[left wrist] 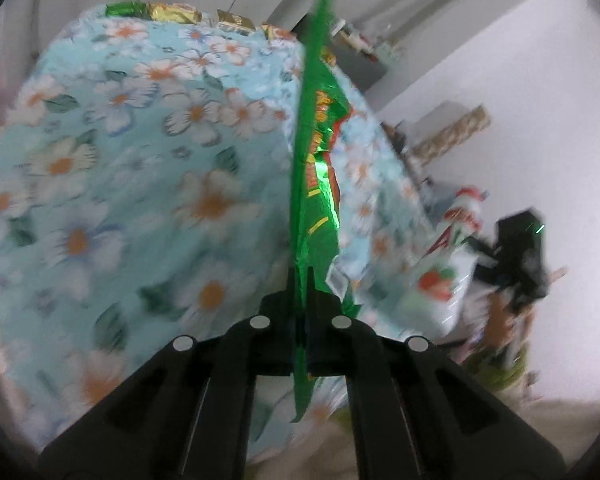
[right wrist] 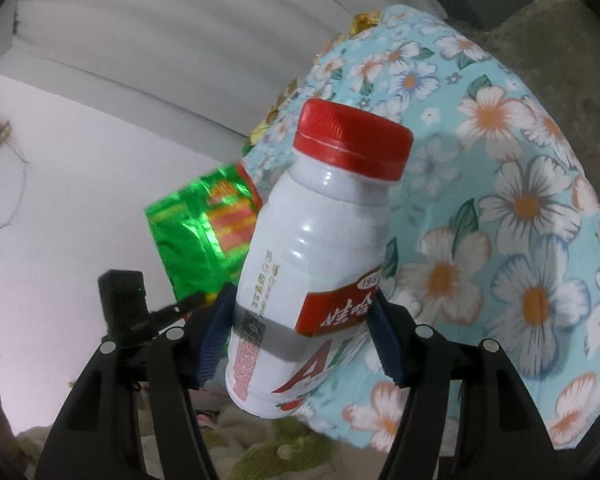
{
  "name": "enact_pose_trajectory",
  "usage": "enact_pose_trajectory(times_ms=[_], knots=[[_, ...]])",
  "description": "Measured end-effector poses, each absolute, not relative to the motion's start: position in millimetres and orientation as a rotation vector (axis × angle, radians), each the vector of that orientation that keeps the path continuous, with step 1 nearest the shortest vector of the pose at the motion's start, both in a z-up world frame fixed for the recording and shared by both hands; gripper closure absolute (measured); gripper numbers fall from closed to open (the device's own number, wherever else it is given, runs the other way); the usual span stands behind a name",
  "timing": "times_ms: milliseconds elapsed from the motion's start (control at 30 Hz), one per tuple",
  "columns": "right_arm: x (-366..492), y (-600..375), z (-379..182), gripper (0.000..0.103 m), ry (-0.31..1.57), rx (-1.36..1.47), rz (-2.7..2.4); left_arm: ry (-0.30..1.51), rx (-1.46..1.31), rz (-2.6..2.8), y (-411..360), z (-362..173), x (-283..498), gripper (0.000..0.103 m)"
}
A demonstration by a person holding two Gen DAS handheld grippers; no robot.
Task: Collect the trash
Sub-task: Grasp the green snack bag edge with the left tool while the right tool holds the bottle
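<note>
Between your left gripper [left wrist: 300, 280] fingers, the green foil wrapper [left wrist: 316, 168] is clamped edge-on, jaws pressed together on its lower end. It stands above the floral tablecloth [left wrist: 140, 160]. Your right gripper [right wrist: 300, 320] holds the white bottle [right wrist: 316, 256] with the red cap [right wrist: 352, 140], blue pads [right wrist: 216, 336] pressing both sides of its lower body, to the tablecloth's left. Farther back along the tablecloth's far edge lie gold and green wrappers [left wrist: 172, 12].
</note>
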State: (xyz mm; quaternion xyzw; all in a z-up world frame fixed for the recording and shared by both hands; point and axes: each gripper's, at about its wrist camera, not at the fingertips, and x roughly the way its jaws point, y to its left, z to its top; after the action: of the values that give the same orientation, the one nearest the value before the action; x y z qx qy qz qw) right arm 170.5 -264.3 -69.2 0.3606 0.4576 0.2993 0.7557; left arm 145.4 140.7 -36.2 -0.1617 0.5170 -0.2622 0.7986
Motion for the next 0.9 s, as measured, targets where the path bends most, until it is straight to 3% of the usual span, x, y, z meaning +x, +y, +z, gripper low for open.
enact_pose_trajectory(times_ms=[267, 567, 700, 900], knots=[[183.6, -206.2, -40.6, 0.041, 0.992, 0.629, 0.876, 1.152, -0.197, -0.489, 132.5, -50.7, 138.1, 0.102], [233.9, -128.8, -94.5, 0.041, 1.186, 0.596, 0.91, 1.125, -0.282, -0.516, 133.8, -56.3, 144.5, 0.102], [238.2, -128.1, -107.2, 0.041, 1.208, 0.655, 0.909, 1.136, -0.386, -0.505, 139.7, -70.6, 157.3, 0.083], [234.9, -142.1, -117.5, 0.041, 1.216, 0.745, 0.884, 1.153, -0.42, -0.479, 130.3, -89.8, 175.7, 0.085]])
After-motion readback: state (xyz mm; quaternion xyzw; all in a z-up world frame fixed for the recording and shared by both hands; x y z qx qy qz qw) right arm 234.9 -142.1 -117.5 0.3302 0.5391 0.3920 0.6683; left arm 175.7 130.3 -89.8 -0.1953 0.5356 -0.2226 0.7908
